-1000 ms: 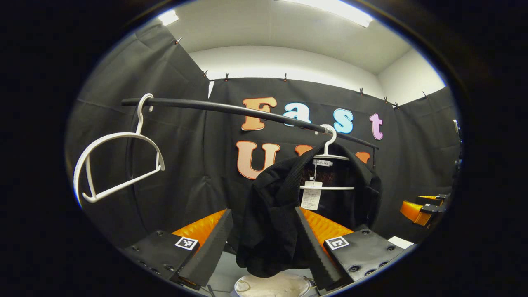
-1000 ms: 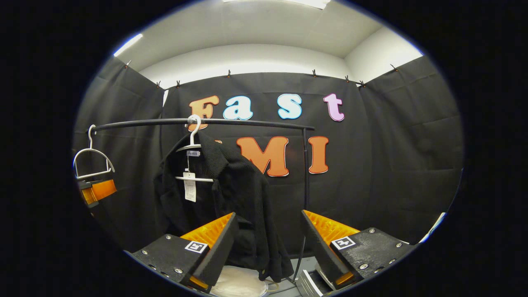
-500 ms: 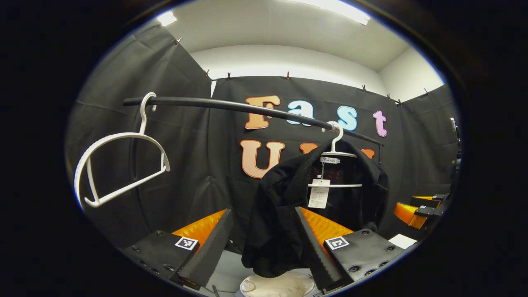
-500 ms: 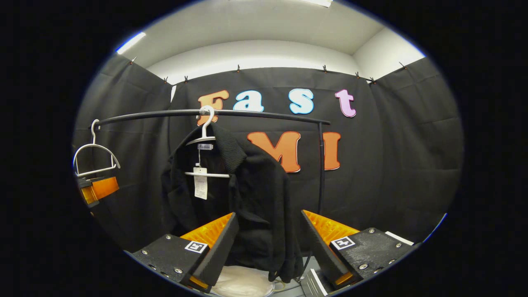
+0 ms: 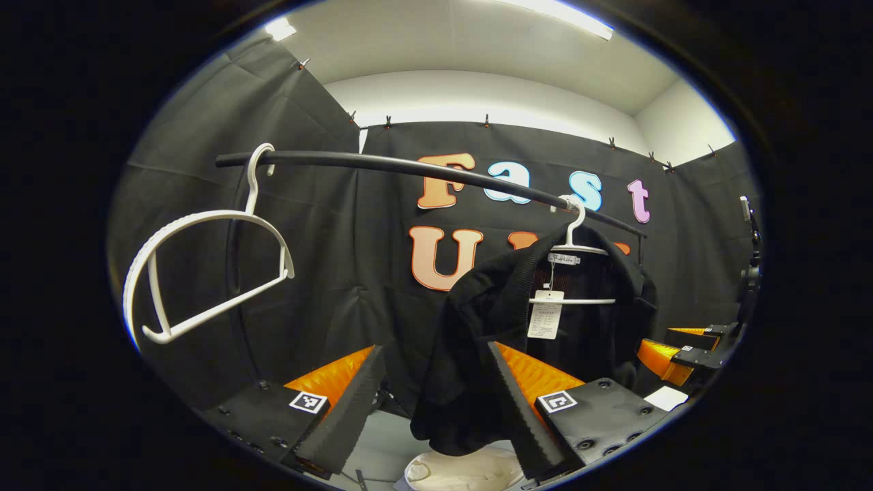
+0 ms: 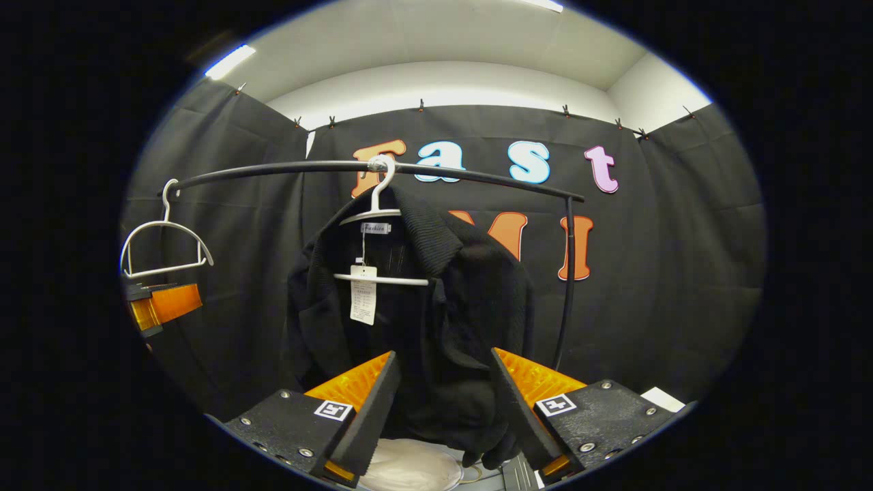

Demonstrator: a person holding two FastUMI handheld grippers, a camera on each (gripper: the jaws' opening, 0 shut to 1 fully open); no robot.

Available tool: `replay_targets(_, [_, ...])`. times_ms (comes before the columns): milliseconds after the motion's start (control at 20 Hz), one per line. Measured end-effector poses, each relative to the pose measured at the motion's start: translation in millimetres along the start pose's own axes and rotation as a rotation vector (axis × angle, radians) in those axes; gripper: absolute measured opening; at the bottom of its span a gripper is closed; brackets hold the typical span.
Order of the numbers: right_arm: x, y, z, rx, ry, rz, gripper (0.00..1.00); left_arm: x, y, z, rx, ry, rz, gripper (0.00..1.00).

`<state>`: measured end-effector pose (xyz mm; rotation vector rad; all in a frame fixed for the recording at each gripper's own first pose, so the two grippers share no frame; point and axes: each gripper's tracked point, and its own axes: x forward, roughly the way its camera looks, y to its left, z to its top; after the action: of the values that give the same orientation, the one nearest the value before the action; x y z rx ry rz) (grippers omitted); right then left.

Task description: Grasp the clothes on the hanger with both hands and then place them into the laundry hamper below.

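Observation:
A black jacket (image 5: pixel 586 320) hangs on a white hanger (image 5: pixel 576 249) from the black rail (image 5: pixel 382 166). A paper tag (image 5: pixel 543 319) dangles at its collar. My left gripper (image 5: pixel 435 348) is open, short of the jacket's left sleeve and apart from it. In the right gripper view the jacket (image 6: pixel 436 320) hangs straight ahead, and my right gripper (image 6: pixel 443 353) stands open before its lower front without touching it. The white laundry hamper (image 5: pixel 464 472) sits below the jacket, also low in the right gripper view (image 6: pixel 409 472).
An empty white hanger (image 5: pixel 198 273) hangs at the rail's left end. The rail's upright post (image 6: pixel 565 300) stands right of the jacket. The other gripper (image 5: pixel 682 348) shows at the right edge, and the left one (image 6: pixel 164 305) at the far left.
The right gripper has swung toward the jacket, which now hangs centred and larger between its fingers. In the left gripper view the jacket has drifted rightward. Both grippers stay open.

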<state>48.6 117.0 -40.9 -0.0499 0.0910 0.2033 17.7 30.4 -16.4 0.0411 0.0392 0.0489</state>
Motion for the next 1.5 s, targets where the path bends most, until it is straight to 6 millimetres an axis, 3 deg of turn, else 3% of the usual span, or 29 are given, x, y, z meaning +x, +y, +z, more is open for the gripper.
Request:
replay_targets(50, [2.7,1.3,-2.6,-0.006,0.006,0.001,0.89,0.0,2.3,-0.4,0.000,0.002,0.003,1.00])
replay_targets(100, [8.8,4.1,-6.1,-0.012,0.011,0.000,0.89,-0.3,4.8,-2.2,0.001,0.003,0.007,0.96])
replay_targets(150, [12.8,5.7,-8.4,-0.018,0.012,-0.003,0.79,0.3,6.3,-2.9,0.003,0.004,0.010,0.96])
replay_targets(300, [28.3,4.6,-14.1,-0.039,0.019,-0.026,0.79,3.5,12.6,-7.7,0.006,0.014,0.019,1.00])
replay_targets(350, [35.4,5.0,-16.9,-0.044,0.022,-0.032,0.71,4.0,14.5,-7.9,0.007,0.018,0.022,1.00])
replay_targets(400, [42.2,5.4,-19.7,-0.048,0.025,-0.037,0.78,5.0,16.9,-9.6,0.008,0.021,0.026,1.00])
replay_targets(500, [52.8,6.9,-26.0,-0.054,0.035,-0.043,0.78,7.7,20.9,-11.5,0.011,0.025,0.032,0.96])
replay_targets(550, [57.4,8.3,-29.0,-0.058,0.040,-0.046,0.85,8.6,21.9,-12.2,0.013,0.026,0.036,0.96])
replay_targets(650, [68.3,6.8,-37.2,-0.069,0.041,-0.060,0.72,10.7,26.2,-14.2,0.015,0.029,0.046,0.96])
replay_targets(1100, [111.1,4.2,-55.6,-0.127,0.038,-0.117,0.59,19.8,39.2,-17.9,0.023,0.040,0.073,0.96])
replay_targets(1150, [113.8,1.1,-56.6,-0.132,0.034,-0.126,0.47,20.7,38.5,-18.5,0.025,0.041,0.074,0.96])
replay_targets(1200, [115.6,-1.5,-57.1,-0.135,0.033,-0.132,0.43,21.6,37.6,-19.3,0.026,0.044,0.074,0.96])
replay_targets(1250, [117.6,-4.4,-57.0,-0.134,0.033,-0.133,0.51,21.8,35.9,-19.6,0.027,0.046,0.074,0.96])
replay_targets(1350, [120.1,-7.9,-57.4,-0.117,0.039,-0.123,0.24,25.2,29.4,-21.6,0.027,0.049,0.066,0.96])
replay_targets(1400, [119.9,-8.2,-57.6,-0.102,0.044,-0.108,0.34,27.1,25.0,-22.3,0.027,0.051,0.062,0.92])
replay_targets(1450, [120.1,-9.3,-57.5,-0.083,0.050,-0.092,0.12,30.0,19.0,-24.3,0.028,0.054,0.055,0.92])
replay_targets(1500, [118.8,-8.5,-56.3,-0.064,0.057,-0.067,0.07,33.3,12.2,-27.0,0.029,0.059,0.046,0.93])
